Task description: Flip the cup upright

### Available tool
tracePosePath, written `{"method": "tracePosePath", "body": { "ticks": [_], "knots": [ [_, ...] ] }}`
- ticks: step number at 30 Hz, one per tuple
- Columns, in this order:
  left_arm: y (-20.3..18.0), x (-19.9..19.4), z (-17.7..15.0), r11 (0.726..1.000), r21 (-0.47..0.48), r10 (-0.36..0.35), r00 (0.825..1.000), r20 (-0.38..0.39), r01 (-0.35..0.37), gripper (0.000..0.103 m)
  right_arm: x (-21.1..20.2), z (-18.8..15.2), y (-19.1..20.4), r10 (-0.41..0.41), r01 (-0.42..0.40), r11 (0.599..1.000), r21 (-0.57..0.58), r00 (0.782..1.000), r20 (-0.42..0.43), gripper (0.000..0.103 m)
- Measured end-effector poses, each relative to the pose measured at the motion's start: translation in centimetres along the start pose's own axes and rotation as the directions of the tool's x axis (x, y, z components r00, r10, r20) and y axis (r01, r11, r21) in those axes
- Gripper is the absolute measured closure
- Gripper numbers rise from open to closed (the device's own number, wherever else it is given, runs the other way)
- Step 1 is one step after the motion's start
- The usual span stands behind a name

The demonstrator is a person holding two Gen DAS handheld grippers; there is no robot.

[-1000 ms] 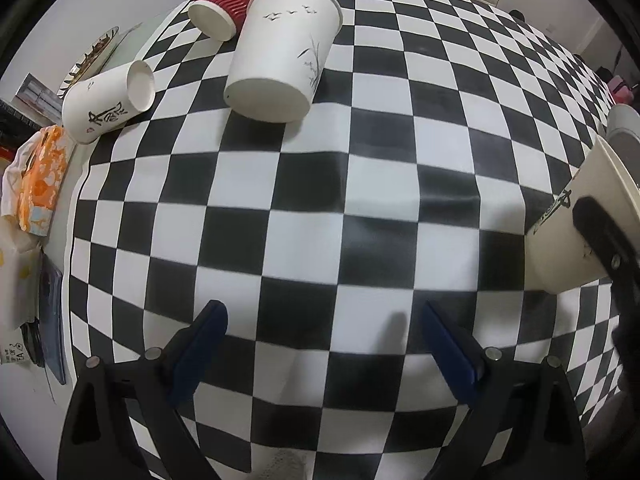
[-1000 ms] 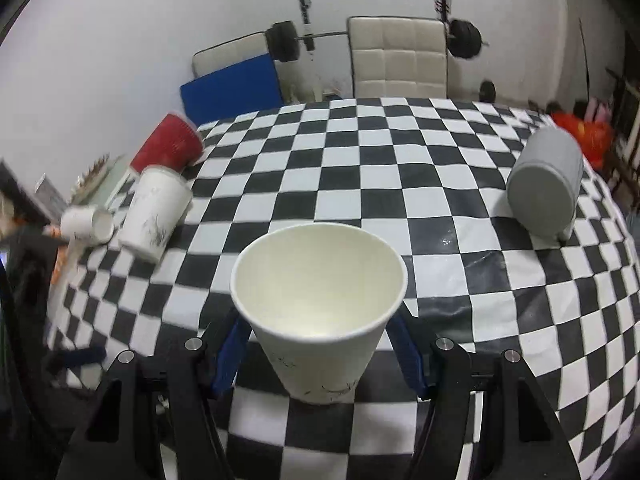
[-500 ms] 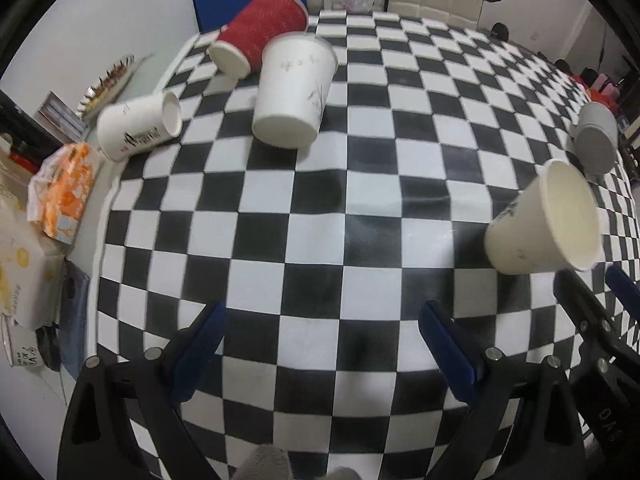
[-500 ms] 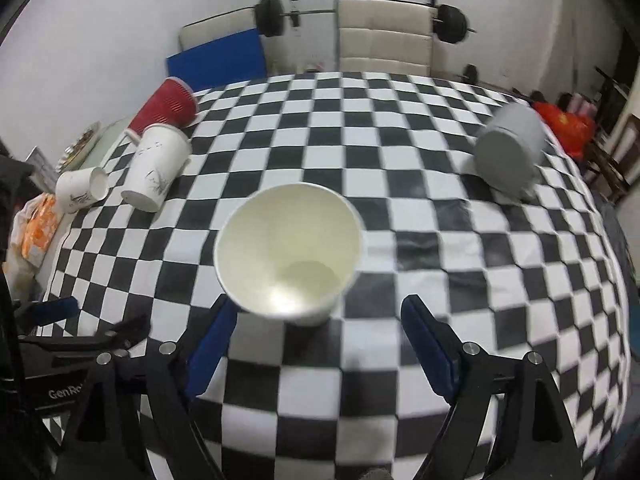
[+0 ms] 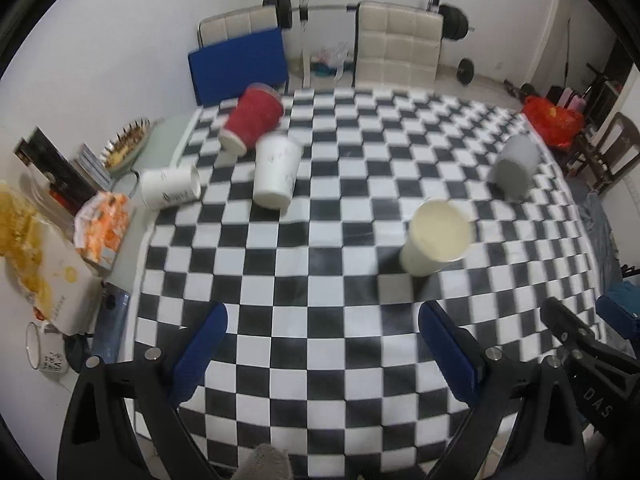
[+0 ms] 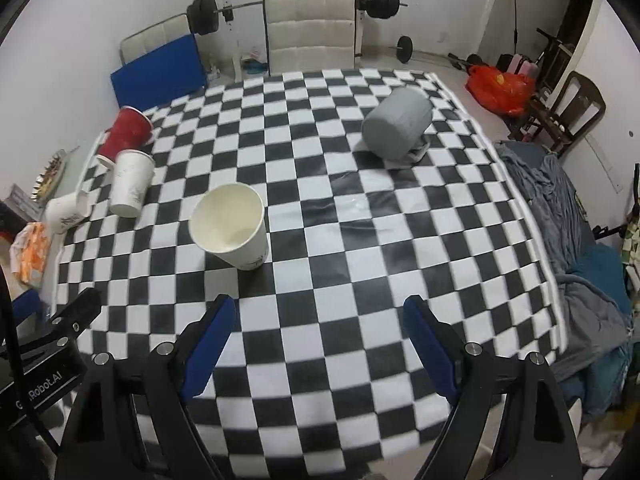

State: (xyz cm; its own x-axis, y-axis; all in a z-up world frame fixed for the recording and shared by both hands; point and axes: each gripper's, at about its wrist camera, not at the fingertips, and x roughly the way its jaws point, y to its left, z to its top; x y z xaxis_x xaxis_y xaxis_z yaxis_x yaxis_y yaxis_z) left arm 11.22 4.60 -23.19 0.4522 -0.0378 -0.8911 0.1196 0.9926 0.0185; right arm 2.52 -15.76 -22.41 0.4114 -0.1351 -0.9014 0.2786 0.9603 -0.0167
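A cream paper cup [image 6: 232, 232] stands upright, mouth up, on the checkered tablecloth [image 6: 360, 280]; it also shows in the left wrist view [image 5: 436, 238]. My right gripper [image 6: 320, 340] is open and empty, pulled back near the table's front edge, clear of the cup. My left gripper [image 5: 324, 344] is open and empty, also back at the front edge. The right gripper's body [image 5: 584, 344] shows at the lower right of the left wrist view.
On their sides lie a red cup [image 5: 252, 120], a tall white cup [image 5: 276, 172], a small white printed cup [image 5: 170, 188] and a grey cup [image 6: 398, 124]. Snack bags [image 5: 104, 226] and a mug [image 5: 44, 350] crowd the left edge. Chairs and barbells stand behind.
The right gripper let go of the cream cup, which now stands on the cloth. Both grippers pulled back and up, away from the table's middle.
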Motion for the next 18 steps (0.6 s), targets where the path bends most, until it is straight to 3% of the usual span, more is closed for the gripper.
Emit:
{"method": "tracePosePath", "body": {
  "ticks": [8, 18],
  "knots": [
    [-0.4, -11.0, -0.8, 1.0, -0.018, -0.001, 0.99, 0.139, 0.003, 0.005, -12.4, -0.1, -1.8, -0.002, 0.006, 0.999, -0.04, 0.994, 0.109, 0.016],
    [-0.8, -17.9, -1.8, 0.998, -0.061, 0.004, 0.98, 0.199, 0.008, 0.006, -22.7, -0.9, -3.0, 0.034, -0.016, 0.996, -0.087, 0.977, 0.21, 0.016]
  ]
}}
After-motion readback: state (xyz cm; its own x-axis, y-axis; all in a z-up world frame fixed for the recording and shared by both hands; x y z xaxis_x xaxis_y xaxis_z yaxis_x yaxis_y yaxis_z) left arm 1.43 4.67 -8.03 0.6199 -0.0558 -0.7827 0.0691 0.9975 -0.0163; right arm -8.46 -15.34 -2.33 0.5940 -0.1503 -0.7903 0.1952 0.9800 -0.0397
